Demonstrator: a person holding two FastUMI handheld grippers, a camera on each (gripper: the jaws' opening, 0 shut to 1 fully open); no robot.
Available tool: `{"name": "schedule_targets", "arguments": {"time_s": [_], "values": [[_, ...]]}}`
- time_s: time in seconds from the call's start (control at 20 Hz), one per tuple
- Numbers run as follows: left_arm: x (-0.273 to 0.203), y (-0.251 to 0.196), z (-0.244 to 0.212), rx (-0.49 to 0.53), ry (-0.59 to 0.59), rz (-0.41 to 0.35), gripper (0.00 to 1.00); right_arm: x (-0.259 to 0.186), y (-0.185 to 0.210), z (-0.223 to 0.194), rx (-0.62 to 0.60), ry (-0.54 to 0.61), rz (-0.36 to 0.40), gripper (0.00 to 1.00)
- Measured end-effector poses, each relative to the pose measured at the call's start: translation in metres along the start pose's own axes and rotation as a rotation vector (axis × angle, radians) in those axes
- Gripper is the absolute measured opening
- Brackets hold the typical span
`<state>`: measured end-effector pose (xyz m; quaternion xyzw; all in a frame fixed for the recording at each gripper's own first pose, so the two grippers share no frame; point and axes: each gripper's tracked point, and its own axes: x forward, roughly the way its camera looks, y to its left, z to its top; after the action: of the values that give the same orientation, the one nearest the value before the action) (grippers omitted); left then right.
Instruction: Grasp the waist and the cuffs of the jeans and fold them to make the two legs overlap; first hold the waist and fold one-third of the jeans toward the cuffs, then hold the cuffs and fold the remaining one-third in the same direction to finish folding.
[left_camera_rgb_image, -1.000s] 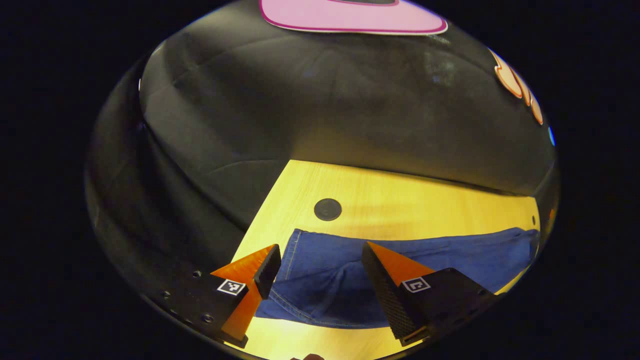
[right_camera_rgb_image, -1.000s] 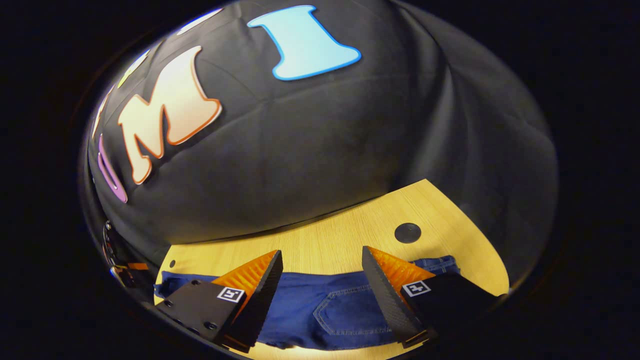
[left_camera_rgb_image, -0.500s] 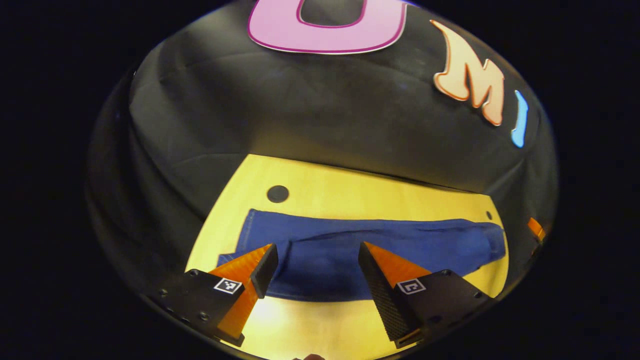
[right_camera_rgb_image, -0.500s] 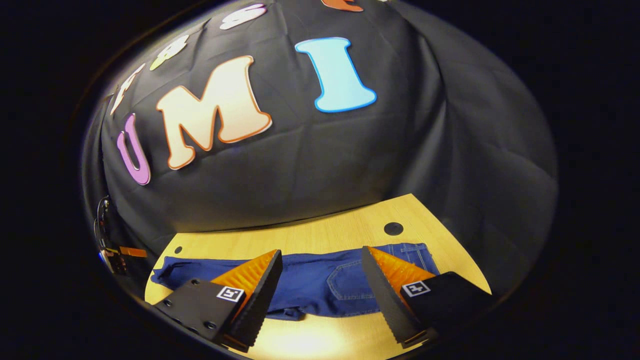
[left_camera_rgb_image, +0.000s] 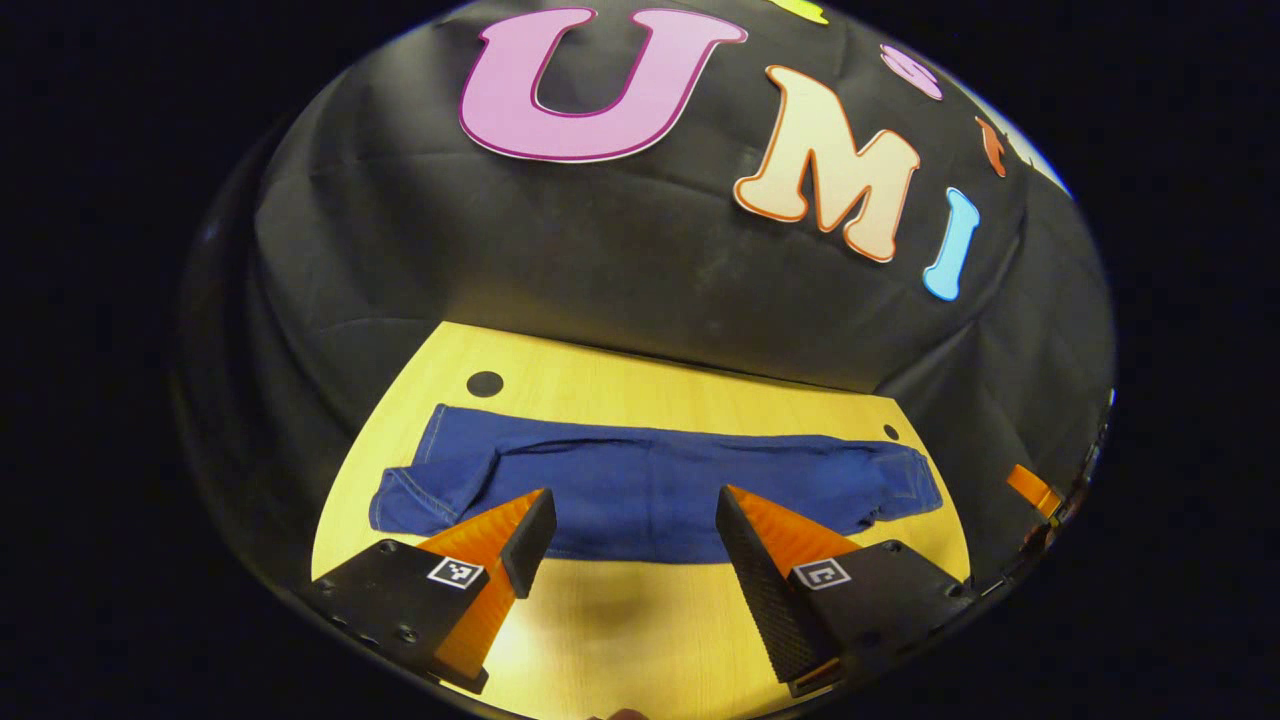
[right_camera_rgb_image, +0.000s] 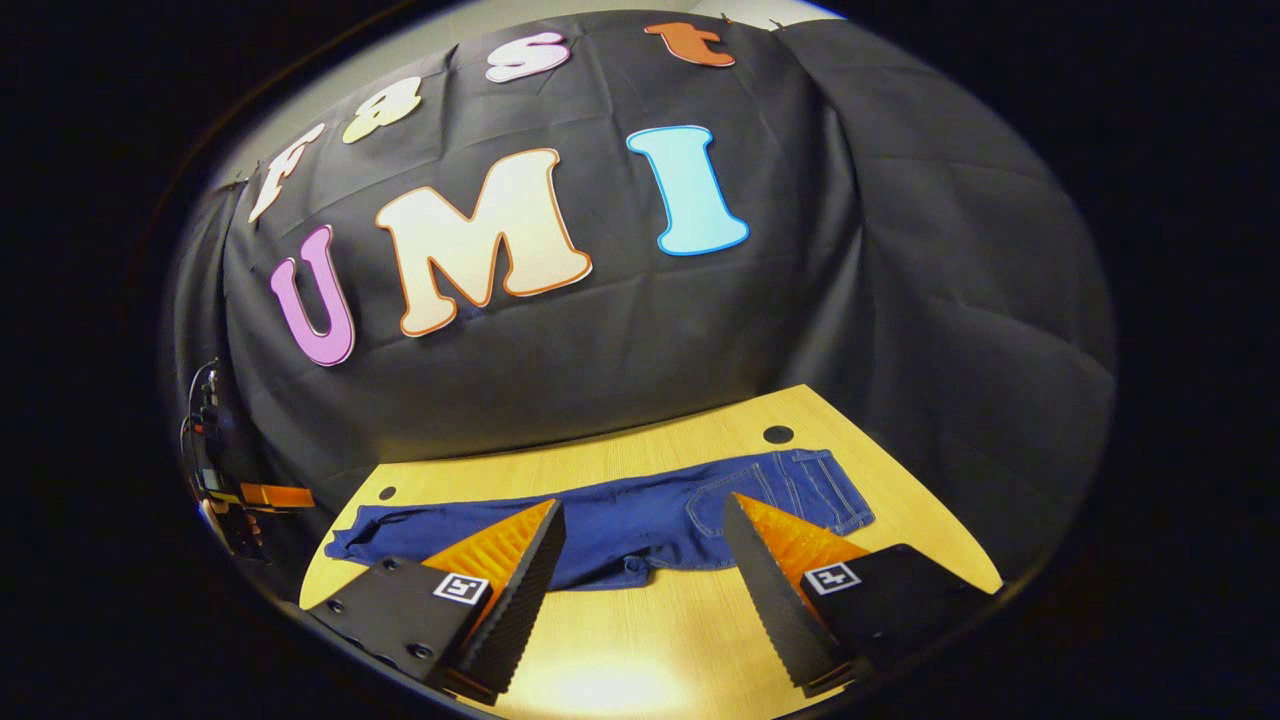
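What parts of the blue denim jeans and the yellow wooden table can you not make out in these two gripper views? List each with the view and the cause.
1. Blue denim jeans: in the left gripper view, the near edge is partly hidden behind the left gripper fingers.
2. Jeans, right gripper view: the mid-leg and part of the seat lie behind the right gripper fingers.
3. Yellow wooden table: the near edge is cut off in both views.
4. How many layers the jeans form: unclear.

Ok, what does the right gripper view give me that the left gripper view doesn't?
Right gripper view: a stitched back pocket at the waist end, plus cabled gear at the view's left edge. Left gripper view: hem stitching at the cuff end, beside a dark round grommet. Shared: blue denim jeans lying lengthwise on the light wooden table, left gripper and right gripper open, holding nothing.
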<state>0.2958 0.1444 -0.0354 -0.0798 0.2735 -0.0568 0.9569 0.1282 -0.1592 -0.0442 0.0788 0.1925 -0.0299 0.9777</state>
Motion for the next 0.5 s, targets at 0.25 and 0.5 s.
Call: {"name": "schedule_targets", "arguments": {"time_s": [0.25,0.5], "values": [[0.005,-0.004,0.000,0.007,0.012,-0.007,0.96,-0.018,0.000,-0.014,0.067,-0.002,-0.011,0.98],[0.010,-0.012,-0.012,0.047,0.032,0.015,0.96,-0.026,-0.007,-0.017,0.082,-0.004,-0.012,0.98]]}}
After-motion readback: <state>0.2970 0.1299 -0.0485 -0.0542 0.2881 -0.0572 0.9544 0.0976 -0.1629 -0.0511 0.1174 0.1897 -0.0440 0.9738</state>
